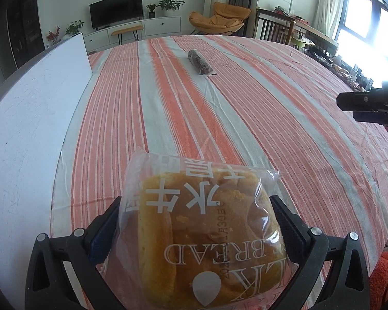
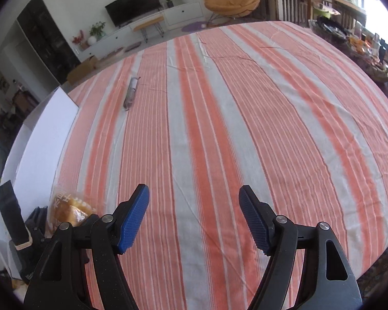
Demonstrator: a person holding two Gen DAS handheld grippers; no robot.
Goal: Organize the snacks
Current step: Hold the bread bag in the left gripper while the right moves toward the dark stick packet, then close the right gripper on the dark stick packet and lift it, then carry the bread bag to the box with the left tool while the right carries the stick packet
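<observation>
On the striped counter (image 1: pixel 271 103), the left gripper (image 1: pixel 194 222) is clamped on a bagged bread (image 1: pixel 201 232). Right gripper (image 2: pixel 194 214) stands wide, empty. A dark snack pack (image 1: pixel 199 62) lies well ahead, long axis running away, left of the right gripper; neither gripper is clearly nearer.

Both wrist views angle down closely, sharing the striped tablecloth (image 1: pixel 219 108).
</observation>
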